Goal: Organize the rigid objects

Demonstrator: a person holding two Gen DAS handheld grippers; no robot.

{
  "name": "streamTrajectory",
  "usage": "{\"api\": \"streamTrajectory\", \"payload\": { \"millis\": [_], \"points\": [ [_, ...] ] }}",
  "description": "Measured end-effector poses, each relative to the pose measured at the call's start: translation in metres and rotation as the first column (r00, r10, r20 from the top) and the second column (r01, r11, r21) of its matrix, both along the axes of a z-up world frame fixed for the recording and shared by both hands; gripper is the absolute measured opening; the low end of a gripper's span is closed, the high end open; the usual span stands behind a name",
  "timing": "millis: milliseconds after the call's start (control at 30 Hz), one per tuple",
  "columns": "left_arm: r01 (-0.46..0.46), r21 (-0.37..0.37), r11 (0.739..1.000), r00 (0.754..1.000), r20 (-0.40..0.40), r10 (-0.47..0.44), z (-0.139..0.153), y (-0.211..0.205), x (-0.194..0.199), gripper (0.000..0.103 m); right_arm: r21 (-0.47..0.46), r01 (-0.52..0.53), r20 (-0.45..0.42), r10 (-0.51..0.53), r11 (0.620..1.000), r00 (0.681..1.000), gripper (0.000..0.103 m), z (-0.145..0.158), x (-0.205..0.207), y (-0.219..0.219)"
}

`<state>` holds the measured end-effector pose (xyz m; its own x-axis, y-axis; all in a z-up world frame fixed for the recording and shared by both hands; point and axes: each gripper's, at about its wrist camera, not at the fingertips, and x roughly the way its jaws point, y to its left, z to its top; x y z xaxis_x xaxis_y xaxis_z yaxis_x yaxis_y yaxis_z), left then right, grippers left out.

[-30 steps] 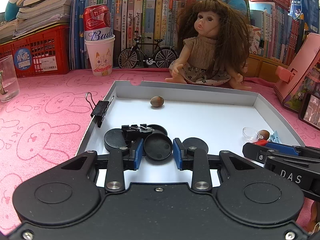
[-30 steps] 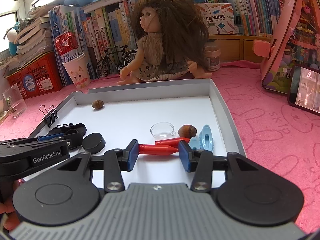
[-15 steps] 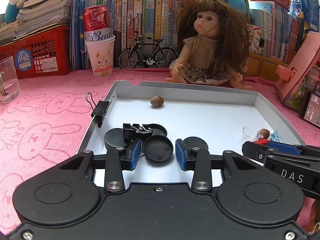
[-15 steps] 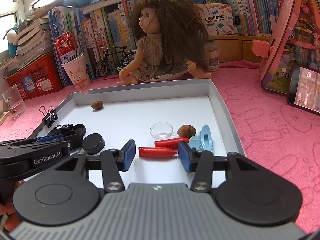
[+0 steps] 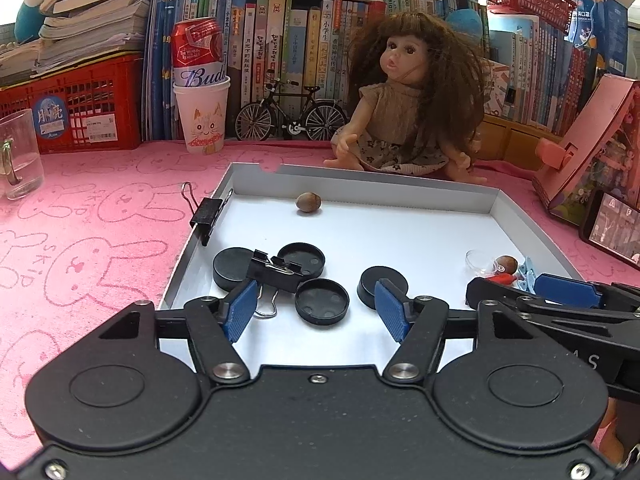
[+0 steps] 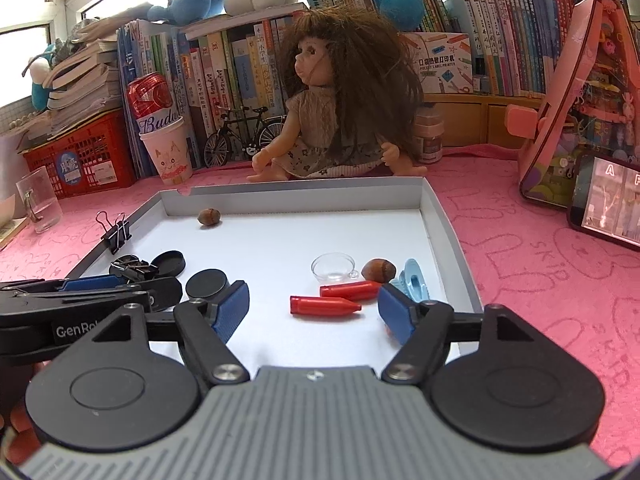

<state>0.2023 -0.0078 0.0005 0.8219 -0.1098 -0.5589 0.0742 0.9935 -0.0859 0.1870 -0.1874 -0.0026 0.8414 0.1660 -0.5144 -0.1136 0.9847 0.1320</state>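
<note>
A shallow white tray (image 5: 400, 236) (image 6: 280, 248) holds several black round caps (image 5: 322, 301), a black binder clip (image 5: 274, 270), a hazelnut (image 5: 308, 202) (image 6: 209, 216), two red bullet-shaped pieces (image 6: 326, 306), a clear little cup (image 6: 333, 267), a second nut (image 6: 378, 270) and a blue clip (image 6: 414, 280). My left gripper (image 5: 316, 310) is open and empty just behind a cap. My right gripper (image 6: 314, 308) is open and empty, with the nearer red piece lying between its fingers.
Another binder clip (image 5: 208, 216) grips the tray's left rim. A doll (image 5: 404, 108), toy bicycle (image 5: 290, 114), paper cup with a can (image 5: 202, 116), glass mug (image 5: 20, 156), red basket (image 5: 80, 112), pink case (image 5: 592, 152) and phone (image 5: 612, 228) surround the tray on the pink cloth.
Both grippers opened wider and drew back a little. The left let go of the black cap and the right let go of the red piece; both now lie on the tray.
</note>
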Motion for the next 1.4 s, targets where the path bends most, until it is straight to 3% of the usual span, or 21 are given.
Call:
{"api": "streamTrajectory", "payload": {
  "millis": [333, 1100, 1400],
  "points": [
    [0.008, -0.005, 1.000, 1.000, 0.028, -0.008, 0.010, 0.002, -0.015, 0.076, 0.009, 0.024, 0.013, -0.024, 1.000, 1.000, 0.087, 0.008, -0.009, -0.008],
    [0.028, -0.029, 0.999, 0.997, 0.071, -0.026, 0.028, 0.010, -0.057, 0.081, -0.003, 0.026, 0.077, -0.025, 1.000, 0.997, 0.103, 0.028, -0.042, -0.015],
    [0.039, -0.025, 0.999, 0.997, 0.070, -0.037, 0.030, 0.011, -0.073, 0.081, -0.005, 0.031, 0.086, -0.031, 1.000, 0.996, 0.103, 0.030, -0.055, -0.018]
  ]
}}
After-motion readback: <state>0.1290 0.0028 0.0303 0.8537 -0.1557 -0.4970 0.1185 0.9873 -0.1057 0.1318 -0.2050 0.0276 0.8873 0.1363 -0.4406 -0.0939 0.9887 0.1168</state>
